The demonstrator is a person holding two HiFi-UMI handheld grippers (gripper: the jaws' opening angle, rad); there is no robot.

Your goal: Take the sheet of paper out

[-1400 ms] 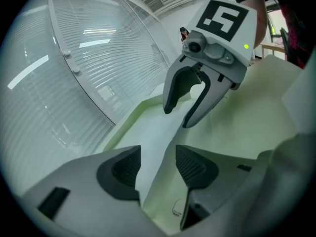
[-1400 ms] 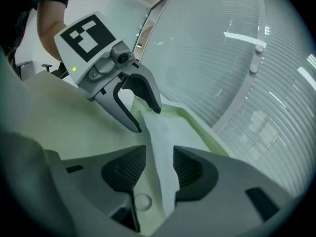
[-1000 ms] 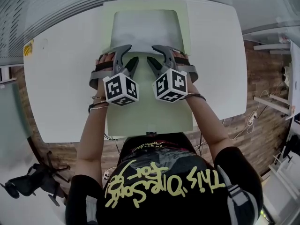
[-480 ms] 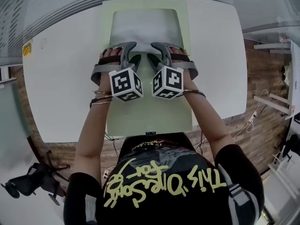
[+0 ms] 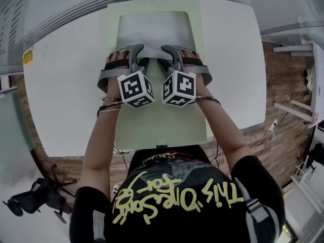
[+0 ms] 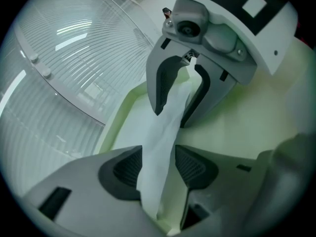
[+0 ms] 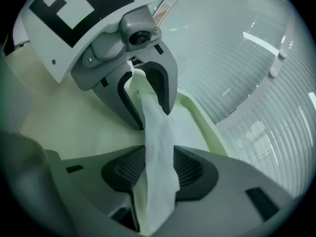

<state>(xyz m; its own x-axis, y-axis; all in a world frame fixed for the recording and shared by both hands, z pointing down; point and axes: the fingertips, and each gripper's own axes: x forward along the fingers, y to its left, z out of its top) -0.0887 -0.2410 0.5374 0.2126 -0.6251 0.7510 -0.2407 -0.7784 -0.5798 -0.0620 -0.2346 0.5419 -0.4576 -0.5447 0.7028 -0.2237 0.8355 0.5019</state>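
Left gripper (image 5: pixel 142 64) and right gripper (image 5: pixel 167 64) sit side by side, each with its jaws clamped on the near edge of the sheet of paper (image 5: pixel 154 32). The sheet runs toward 12 o'clock in the pale green folder (image 5: pixel 157 125), which lies flat on the white table (image 5: pixel 66 85)

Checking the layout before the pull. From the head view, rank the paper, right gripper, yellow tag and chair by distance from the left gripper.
1. The paper, pinched in the left gripper.
2. The right gripper, just beside it, gripping the same edge.
3. The yellow tag, at the left edge of the table.
4. The chair, lower left, beyond the table.
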